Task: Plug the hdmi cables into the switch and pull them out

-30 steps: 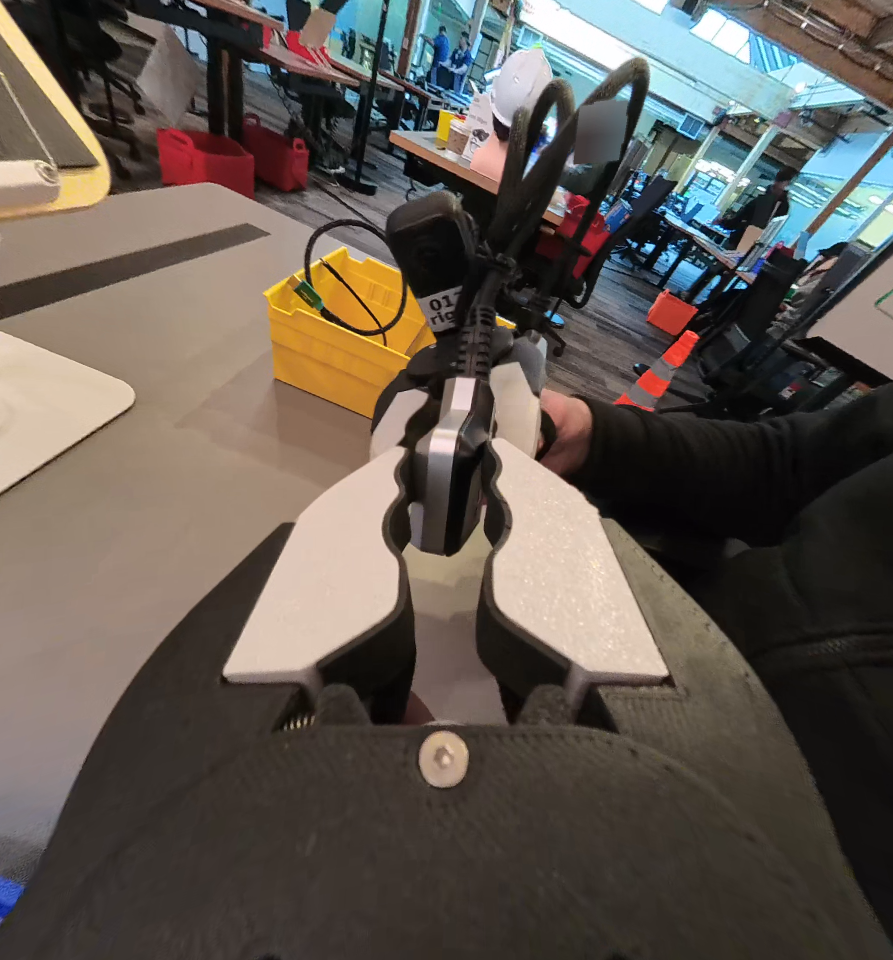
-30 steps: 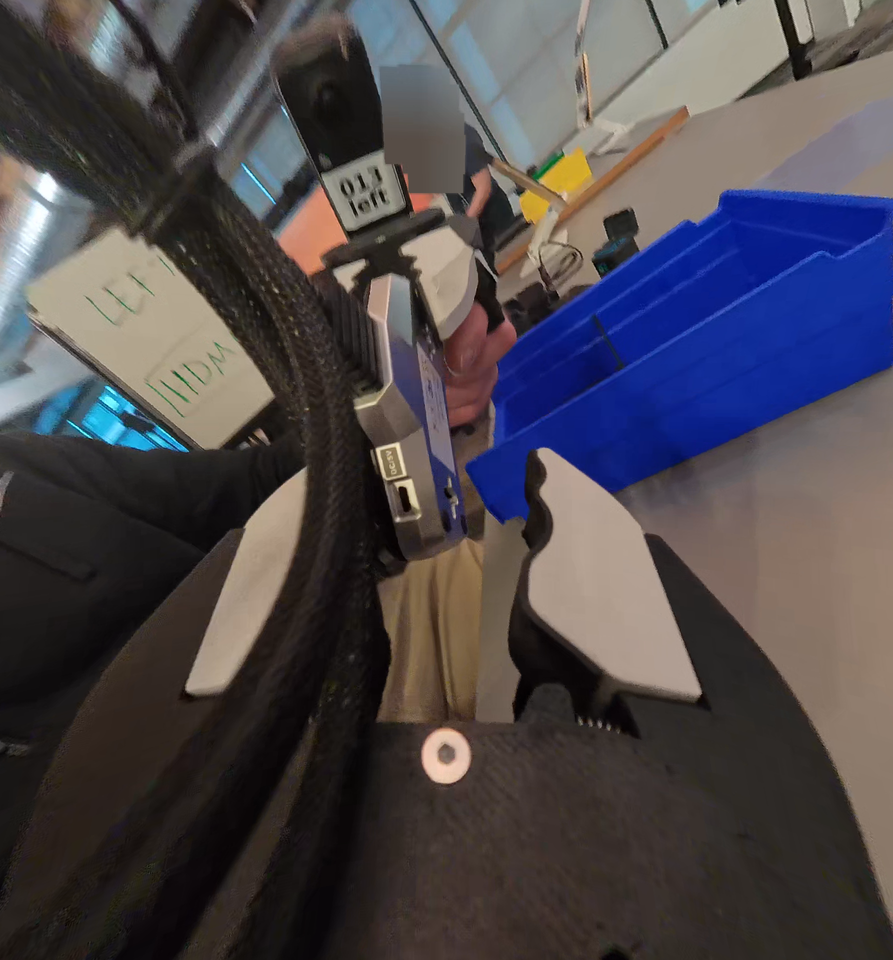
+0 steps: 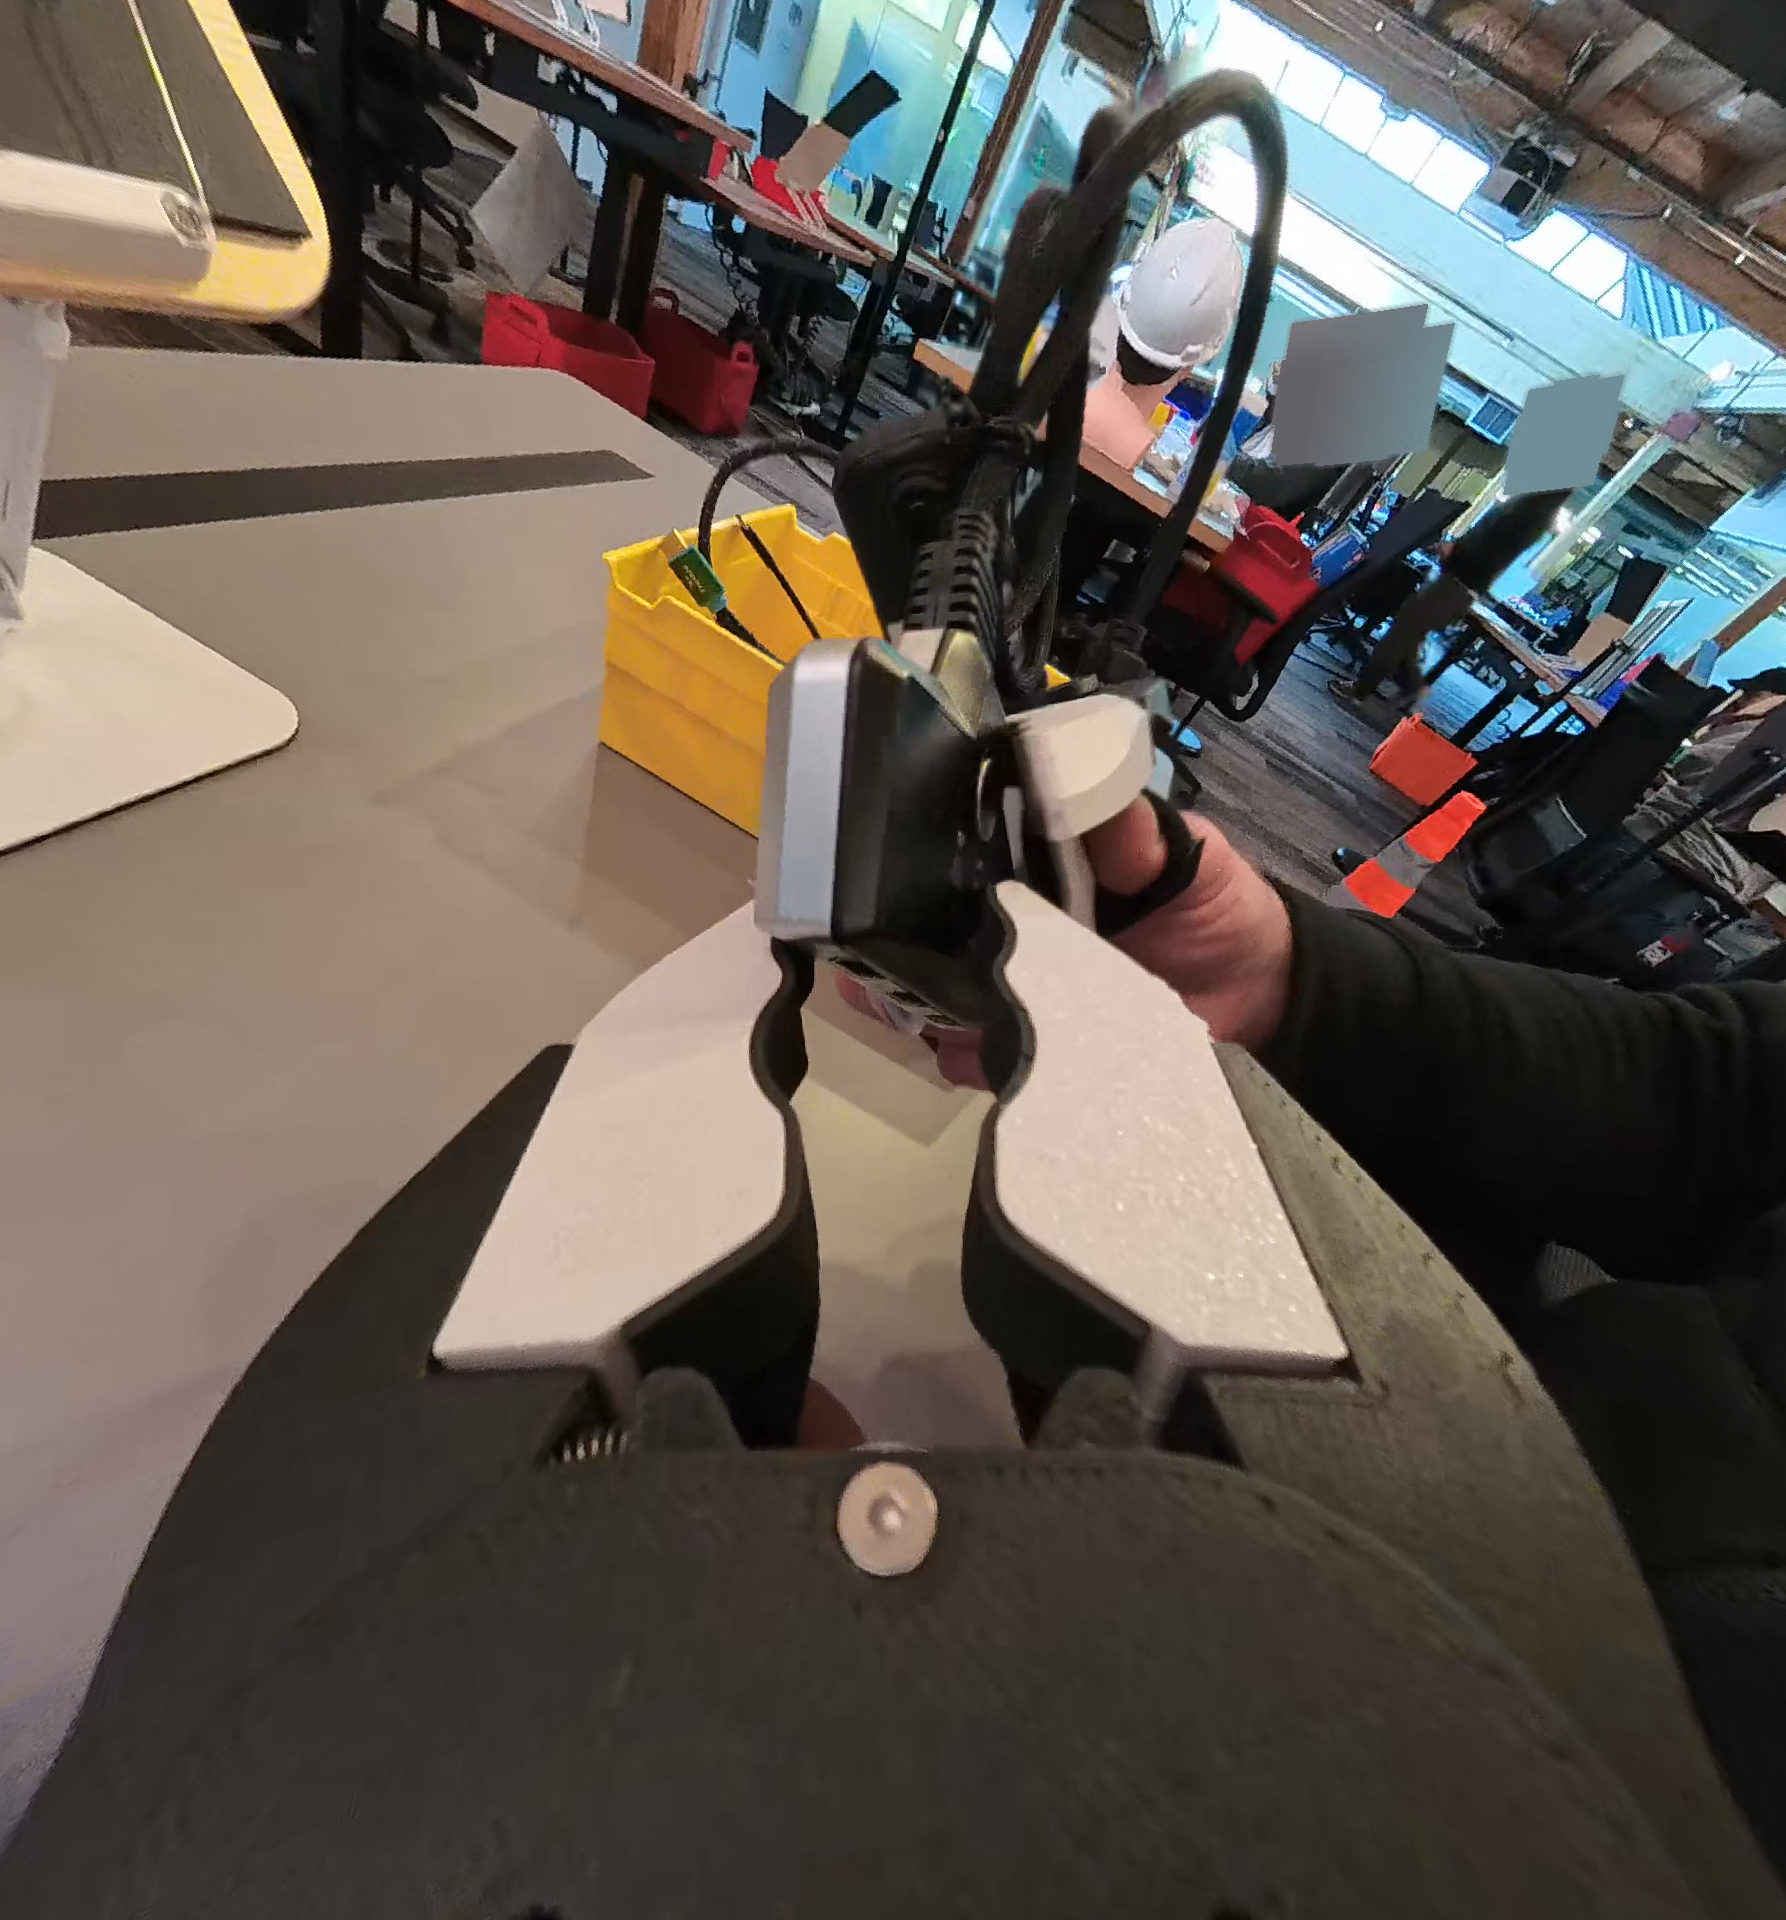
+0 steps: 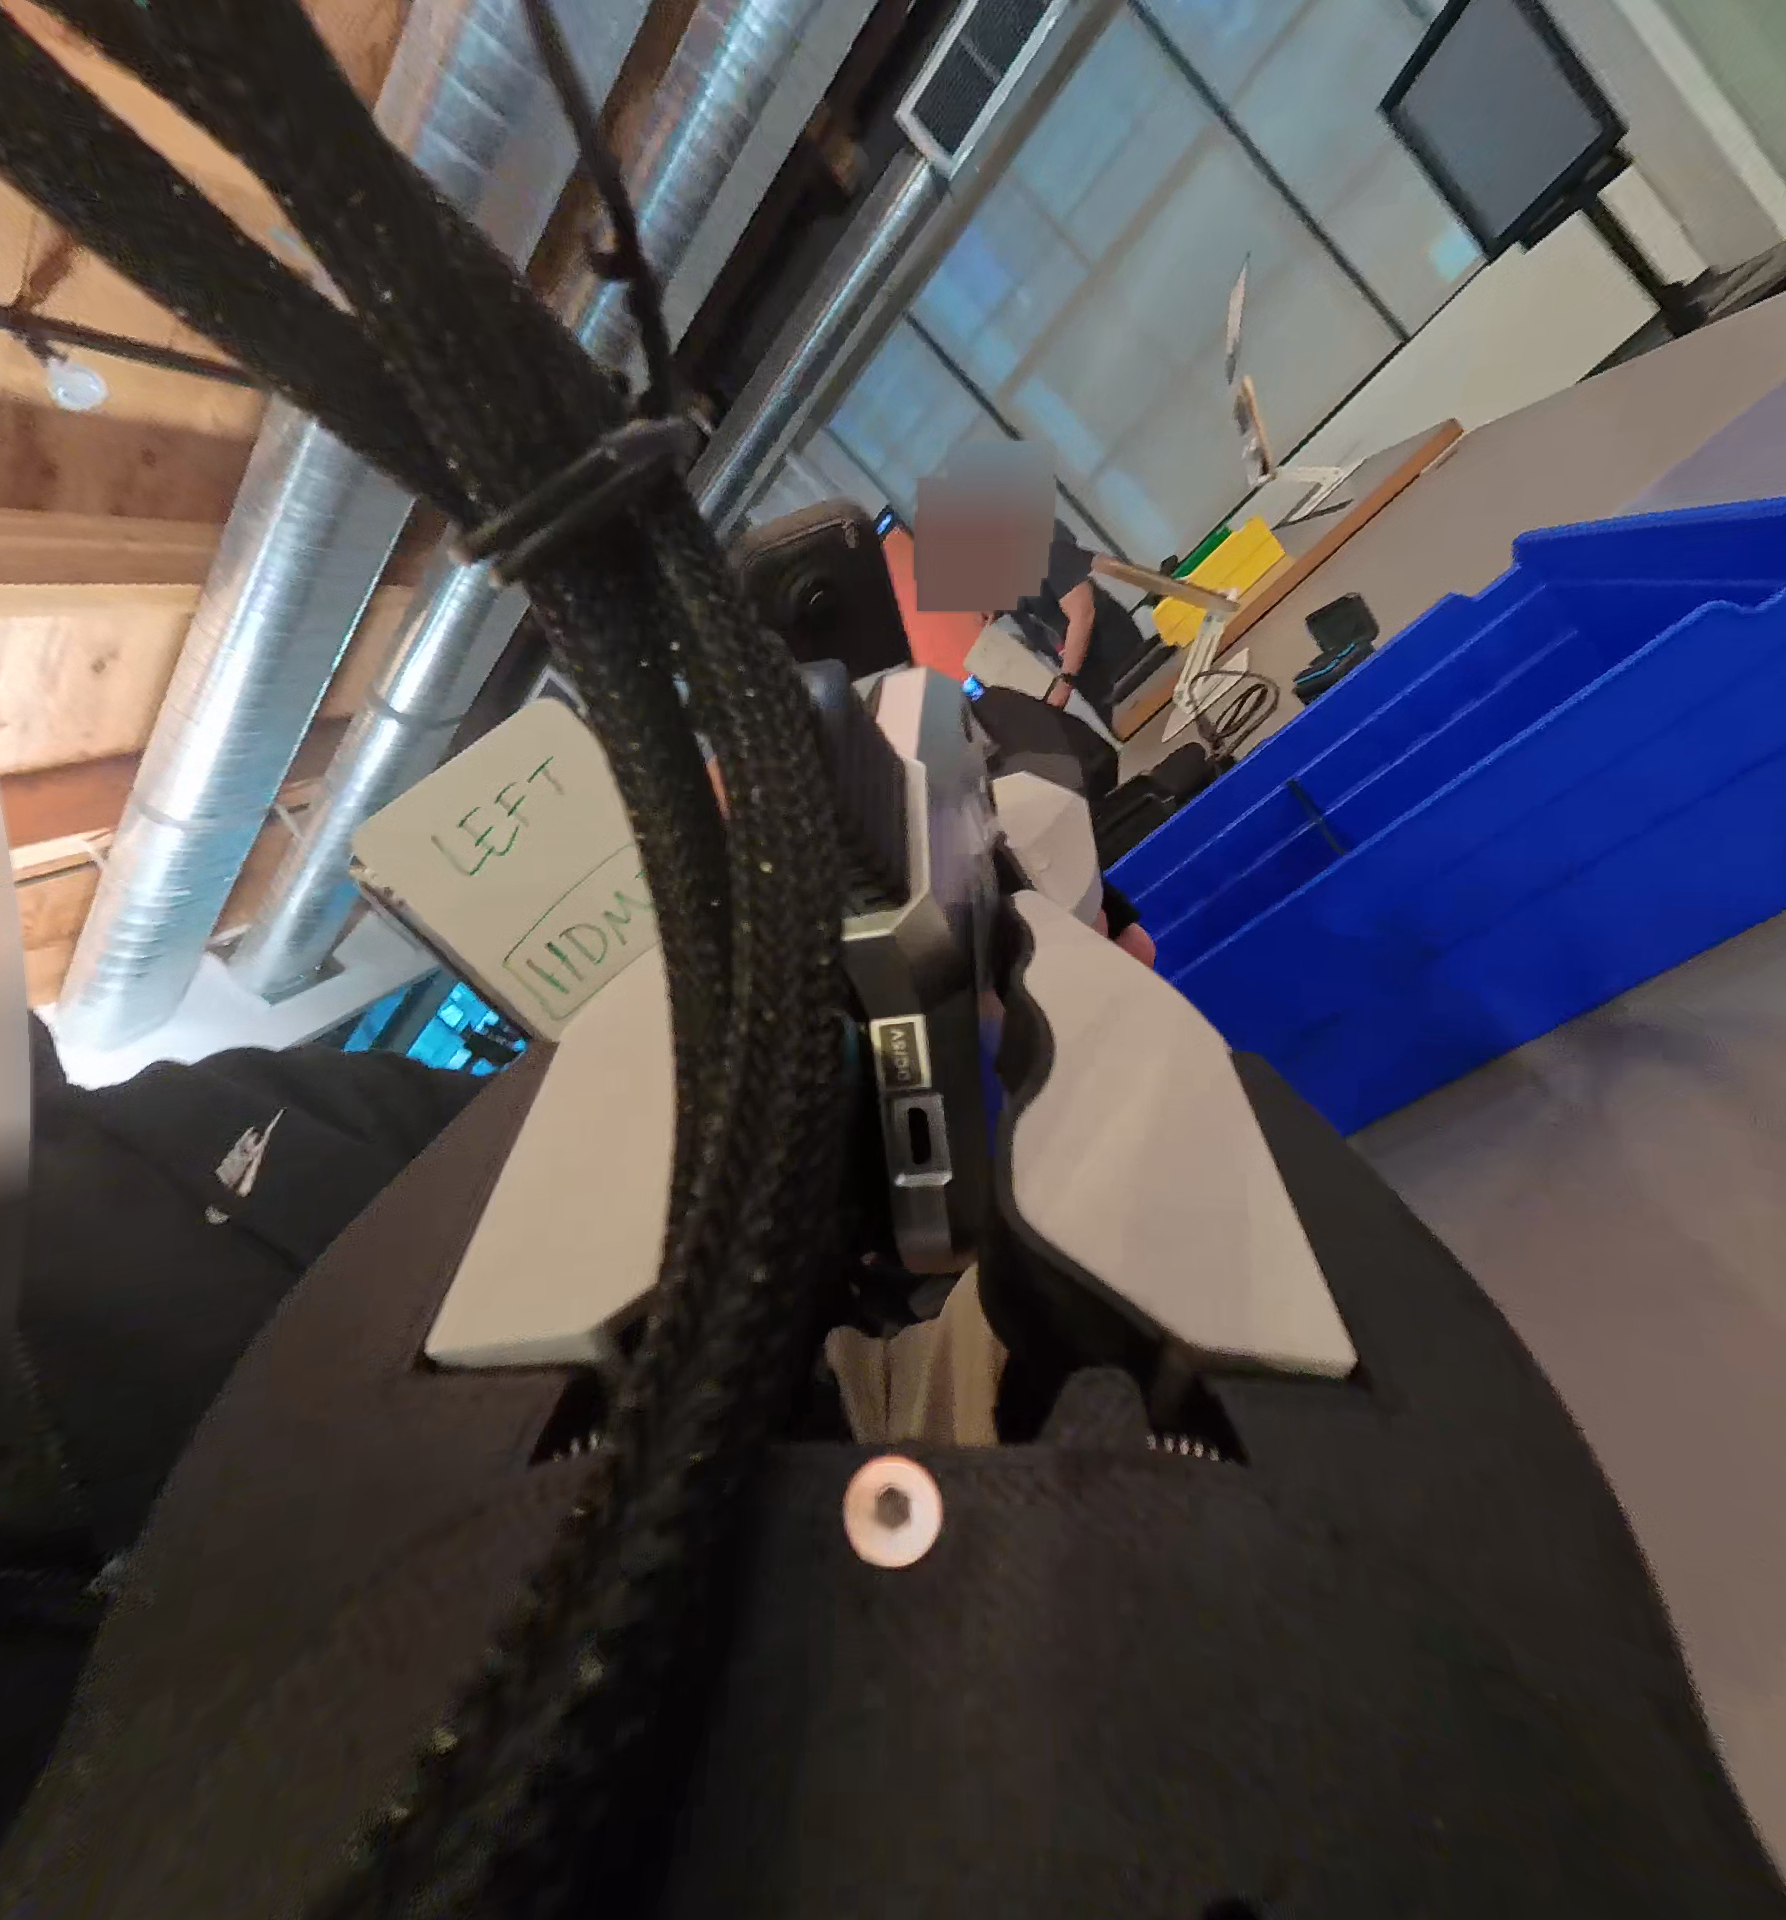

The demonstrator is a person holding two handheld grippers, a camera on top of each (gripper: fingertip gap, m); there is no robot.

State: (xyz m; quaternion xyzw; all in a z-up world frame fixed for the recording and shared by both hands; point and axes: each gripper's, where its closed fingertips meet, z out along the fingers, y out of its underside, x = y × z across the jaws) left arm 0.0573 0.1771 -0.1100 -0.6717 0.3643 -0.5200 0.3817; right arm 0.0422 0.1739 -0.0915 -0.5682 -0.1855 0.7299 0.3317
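Observation:
The HDMI switch [image 3: 868, 790], a silver and black box, is held in the air above the grey table [image 3: 297, 987]. Black braided HDMI cables [image 3: 1253, 260] loop up from its far end. My left gripper [image 3: 889, 956] is open, its fingertips on either side of the switch's near end. My right gripper [image 4: 827, 966] is shut on the switch [image 4: 920, 1122], with the cable bundle [image 4: 723, 935] lying across its left finger. One right finger [image 3: 1076, 769] shows against the switch in the left wrist view. A left finger [image 4: 1050, 842] shows beyond the switch in the right wrist view.
A yellow bin [image 3: 681, 707] with a thin cable stands behind the switch. A white stand base [image 3: 89, 727] is at the left. A blue bin [image 4: 1543, 831] sits on the table to the right. A person's hand [image 3: 1211, 935] and black sleeve are at the right. My two grippers' fingertips are within a few centimetres of each other.
My right gripper has closed from open onto the switch. My left gripper's fingers have spread and let go of the switch, which has turned between them.

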